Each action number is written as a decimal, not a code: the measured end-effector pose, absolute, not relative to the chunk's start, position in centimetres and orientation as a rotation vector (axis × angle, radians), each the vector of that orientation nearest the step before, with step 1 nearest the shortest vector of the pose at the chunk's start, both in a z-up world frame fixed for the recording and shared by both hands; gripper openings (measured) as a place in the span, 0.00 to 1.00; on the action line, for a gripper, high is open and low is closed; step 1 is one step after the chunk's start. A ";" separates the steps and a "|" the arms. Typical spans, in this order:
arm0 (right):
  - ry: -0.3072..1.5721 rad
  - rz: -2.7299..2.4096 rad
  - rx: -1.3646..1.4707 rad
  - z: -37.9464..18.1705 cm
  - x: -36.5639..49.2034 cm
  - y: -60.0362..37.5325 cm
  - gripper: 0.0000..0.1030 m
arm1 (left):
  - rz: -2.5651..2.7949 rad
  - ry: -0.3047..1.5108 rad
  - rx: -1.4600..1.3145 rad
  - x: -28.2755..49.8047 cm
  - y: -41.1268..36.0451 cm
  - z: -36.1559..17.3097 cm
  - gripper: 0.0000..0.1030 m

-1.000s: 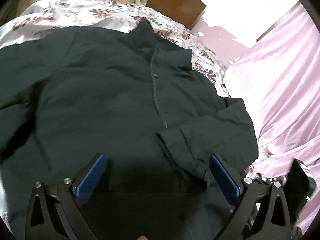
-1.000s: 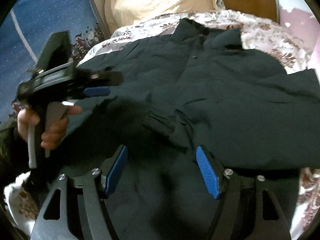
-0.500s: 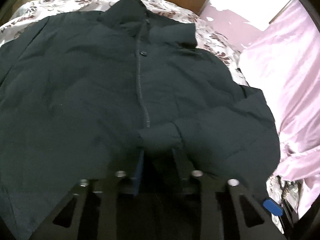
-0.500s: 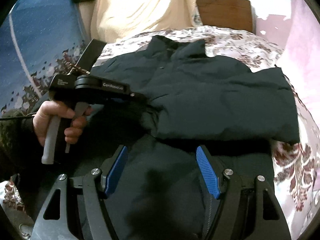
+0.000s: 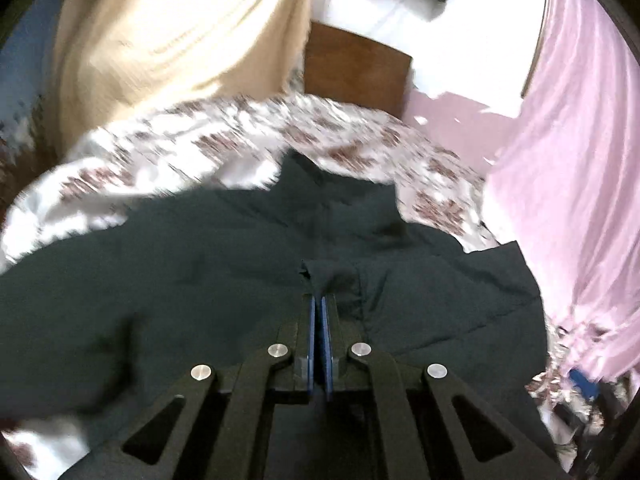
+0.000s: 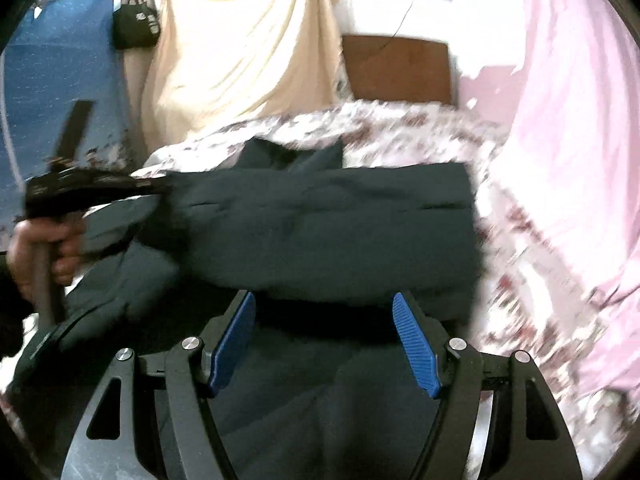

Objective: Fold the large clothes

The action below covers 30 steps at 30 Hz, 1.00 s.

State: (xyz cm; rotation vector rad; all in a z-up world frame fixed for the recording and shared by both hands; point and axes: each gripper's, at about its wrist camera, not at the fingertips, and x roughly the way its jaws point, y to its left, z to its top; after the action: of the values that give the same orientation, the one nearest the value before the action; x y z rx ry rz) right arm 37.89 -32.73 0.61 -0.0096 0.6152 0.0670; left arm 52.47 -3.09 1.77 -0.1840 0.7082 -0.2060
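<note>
While the dark jacket (image 5: 200,280) is lying spread across the floral bedspread (image 5: 180,152), the left gripper (image 5: 319,300) is pinching a fold of its fabric — the two blue pads are pressed together with only a thin sliver showing between them, and a bunched bit of cloth is rising just past the tips. It looks like a sleeve cuff or a placket edge, though the blur is making that hard to settle. From the right wrist view, the same left gripper (image 6: 160,189) is reaching in from the side, gripped by the person's left hand (image 6: 44,248), and its nose is sitting against the jacket (image 6: 340,232) where one layer is lying doubled over the body of the garment.

The right gripper (image 6: 324,336) is hovering over the near part of the jacket with its blue pads (image 6: 416,344) standing wide apart, holding nothing; dark fabric is filling the gap below them.

The collar is pointing toward the far end of the bed, near a brown wooden headboard (image 6: 400,68). A cream cloth (image 6: 240,52) is hanging behind the bed, a pink curtain (image 5: 568,160) is draping down on the right side, and a small black bag (image 6: 136,24) is hanging against the blue wall covering (image 6: 52,80).
</note>
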 end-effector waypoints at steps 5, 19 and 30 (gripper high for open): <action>0.643 0.021 -0.038 1.5 43.1 -33.3 0.72 | -0.047 0.683 -0.131 52.7 1.9 2.4 0.04; 0.960 0.004 -0.013 -10.6 55.9 -32.0 0.68 | 0.081 0.881 -0.110 56.0 5.4 -7.7 0.05; 0.907 -0.004 -0.014 -11.1 55.4 -31.6 0.71 | 0.088 0.915 -0.210 55.0 6.7 -8.1 0.09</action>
State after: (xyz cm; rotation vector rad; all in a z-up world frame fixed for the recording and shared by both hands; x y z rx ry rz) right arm 55.44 -31.56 -11.06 -0.0137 0.9074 -0.0044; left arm 54.99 6.71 -8.13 -0.2103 0.9151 0.0875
